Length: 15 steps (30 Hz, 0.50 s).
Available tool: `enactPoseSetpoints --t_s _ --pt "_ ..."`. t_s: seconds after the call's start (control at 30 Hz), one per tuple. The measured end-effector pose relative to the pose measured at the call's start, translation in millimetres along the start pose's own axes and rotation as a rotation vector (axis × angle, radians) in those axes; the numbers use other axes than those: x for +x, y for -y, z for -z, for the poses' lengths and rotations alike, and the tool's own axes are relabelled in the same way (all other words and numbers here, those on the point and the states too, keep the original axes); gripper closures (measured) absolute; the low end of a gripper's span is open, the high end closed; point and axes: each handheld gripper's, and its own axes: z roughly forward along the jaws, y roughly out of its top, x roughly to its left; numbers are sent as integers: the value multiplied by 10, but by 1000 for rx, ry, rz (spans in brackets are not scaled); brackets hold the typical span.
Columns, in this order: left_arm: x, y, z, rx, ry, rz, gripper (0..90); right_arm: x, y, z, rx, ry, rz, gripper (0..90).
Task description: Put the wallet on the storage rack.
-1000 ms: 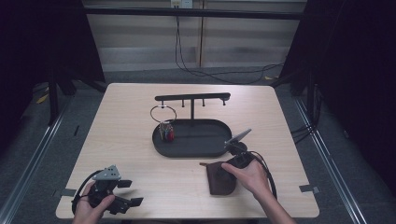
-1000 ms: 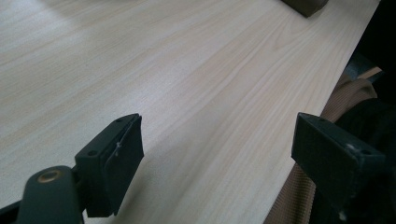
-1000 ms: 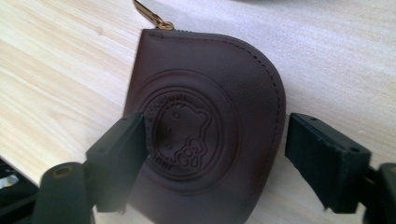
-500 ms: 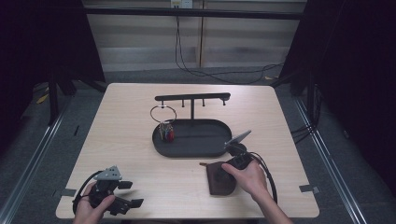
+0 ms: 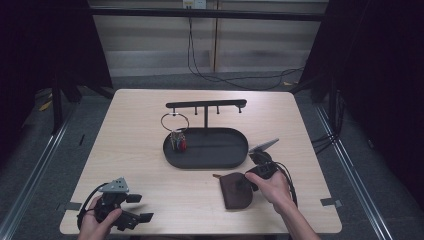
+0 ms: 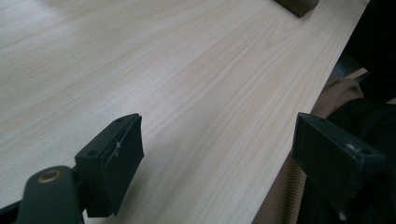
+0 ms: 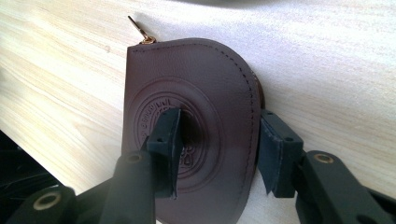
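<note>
The right tongs [image 7: 217,156] had just been closing on a dark brown leather coin pouch [image 7: 196,121] that lay flat on the counter [image 5: 130,150]. One jaw pressed on the embossed round stamp in the pouch's middle and the other stood at its curved edge, so the jaws straddled half the pouch; whether the outer pad actually pressed on the leather could not be told. A small brass zip pull [image 7: 140,30] stuck out at the pouch's far corner. In the high view the right tongs [image 5: 248,181] and pouch [image 5: 236,192] sat near the counter's right front, just in front of a black oval tray [image 5: 210,161]. A rail stand [image 5: 206,105] rose from the tray, with a key ring [image 5: 175,122] and keys [image 5: 178,141] at its left end. The left tongs [image 5: 142,207] hovered at the near left corner, well apart from the pouch, jaws wide with nothing between them.
</note>
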Motion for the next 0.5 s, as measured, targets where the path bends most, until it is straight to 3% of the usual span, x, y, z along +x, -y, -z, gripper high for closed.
enactPoseSetpoints --t_s 0.03,0.1,0.23,0.3,0.5 --pt "0 0 0 0 -2 0 167 6 -1 2 0 3 1 554" --pt "-5 1 3 -2 -1 -1 166 -5 -2 36 -21 -10 -6 656" --pt "1 -2 5 0 -5 0 166 -31 -8 31 -14 -23 -5 662" --pt "8 -2 9 -7 -6 5 166 -26 -10 70 -33 -24 2 739" --pt "8 -1 9 -6 -1 6 167 -8 5 150 -44 -27 15 766"
